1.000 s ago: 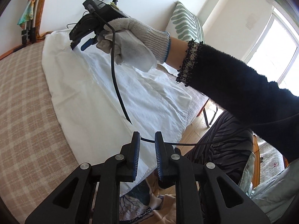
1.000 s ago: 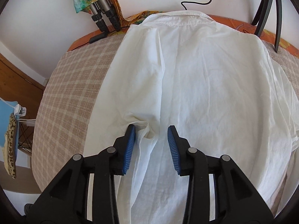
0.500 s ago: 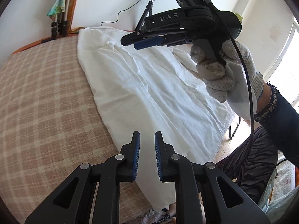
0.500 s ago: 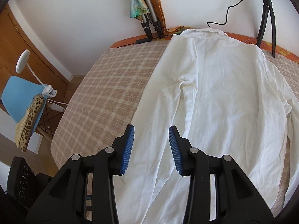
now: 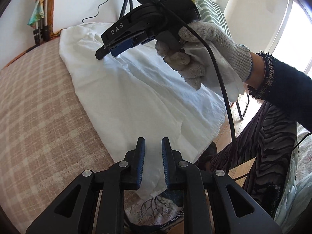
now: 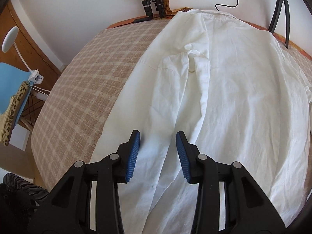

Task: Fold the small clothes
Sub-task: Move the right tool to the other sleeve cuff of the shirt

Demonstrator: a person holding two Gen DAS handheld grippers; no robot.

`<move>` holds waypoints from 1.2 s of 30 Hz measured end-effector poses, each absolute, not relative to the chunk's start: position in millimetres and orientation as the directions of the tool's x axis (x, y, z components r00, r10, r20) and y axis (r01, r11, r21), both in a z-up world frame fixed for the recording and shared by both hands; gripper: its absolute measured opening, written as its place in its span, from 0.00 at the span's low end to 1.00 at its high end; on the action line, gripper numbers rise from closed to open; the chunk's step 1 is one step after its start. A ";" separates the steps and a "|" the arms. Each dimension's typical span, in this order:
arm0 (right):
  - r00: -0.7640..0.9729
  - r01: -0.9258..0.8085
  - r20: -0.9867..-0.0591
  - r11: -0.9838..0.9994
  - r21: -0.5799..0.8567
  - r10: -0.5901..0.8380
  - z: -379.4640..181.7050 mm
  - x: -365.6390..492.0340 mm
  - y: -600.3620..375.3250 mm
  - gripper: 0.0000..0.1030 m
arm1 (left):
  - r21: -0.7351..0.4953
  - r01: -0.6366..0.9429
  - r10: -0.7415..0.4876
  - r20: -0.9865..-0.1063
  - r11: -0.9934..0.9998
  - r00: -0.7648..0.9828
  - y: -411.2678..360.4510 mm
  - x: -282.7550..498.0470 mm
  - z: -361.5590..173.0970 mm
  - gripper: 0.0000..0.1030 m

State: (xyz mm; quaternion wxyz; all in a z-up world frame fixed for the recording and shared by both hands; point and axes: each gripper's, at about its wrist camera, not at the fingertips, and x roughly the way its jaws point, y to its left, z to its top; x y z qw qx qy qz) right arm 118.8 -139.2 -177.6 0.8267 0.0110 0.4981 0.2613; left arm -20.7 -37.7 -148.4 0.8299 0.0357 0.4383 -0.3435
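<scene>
The bench (image 6: 78, 89), covered in a beige plaid woven cloth, is carrying the shirt (image 6: 243, 97), a white crumpled cotton piece lying flat with its collar at the far edge and its hem hanging over the near edge. Its long axis is running straight away from both tools. The sleeve (image 6: 175, 89) is lying folded inward over the body. The right hand-held gripper (image 6: 158, 152) is hovering open, directly above the sleeve's lower part, holding nothing. The left hand-held gripper (image 5: 153, 159) is waiting at the hem corner, jaws parted and empty. Judgement: the right one is nearer the sleeve.
</scene>
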 end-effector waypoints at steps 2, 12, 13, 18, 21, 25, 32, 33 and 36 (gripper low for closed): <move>0.389 -0.405 -0.804 0.867 0.291 0.451 -165.9 115.0 -155.5 0.40 | -0.248 0.599 -0.555 -0.727 0.761 0.404 -38.2 -16.9 -137.5 0.14; 0.549 -0.232 -0.740 0.921 0.312 0.389 -111.5 96.7 -266.8 0.66 | -0.246 0.593 -0.594 -0.625 0.766 0.508 -60.0 20.8 -90.3 0.49; 0.564 -0.214 -0.735 0.926 0.310 0.376 -107.5 93.9 -277.6 0.67 | -0.250 0.588 -0.593 -0.622 0.769 0.511 -62.8 24.6 -89.1 0.49; 0.616 -0.113 -0.722 0.942 0.316 0.316 -95.6 82.3 -336.3 0.67 | -0.266 0.585 -0.601 -0.619 0.766 0.506 -79.6 38.7 -85.9 0.49; 0.639 -0.047 -0.721 0.948 0.314 0.270 -90.7 77.3 -372.3 0.67 | -0.253 0.605 -0.608 -0.618 0.755 0.499 -94.4 44.6 -85.8 0.49; 0.661 0.054 -0.720 0.945 0.323 0.209 -88.8 66.1 -423.0 0.67 | -0.274 0.613 -0.622 -0.623 0.741 0.474 -112.3 52.0 -88.8 0.49; 0.653 0.255 -0.749 0.900 0.352 0.108 -110.7 37.0 -514.7 0.67 | -0.309 0.611 -0.637 -0.634 0.729 0.438 -135.1 66.2 -95.8 0.49; 0.648 0.278 -0.755 0.892 0.356 0.100 -115.5 32.2 -525.7 0.67 | -0.312 0.611 -0.637 -0.637 0.727 0.434 -138.4 68.0 -96.9 0.49; 0.633 0.336 -0.770 0.868 0.365 0.078 -131.2 17.7 -554.8 0.67 | -0.321 0.620 -0.645 -0.645 0.716 0.410 -149.9 72.0 -100.8 0.49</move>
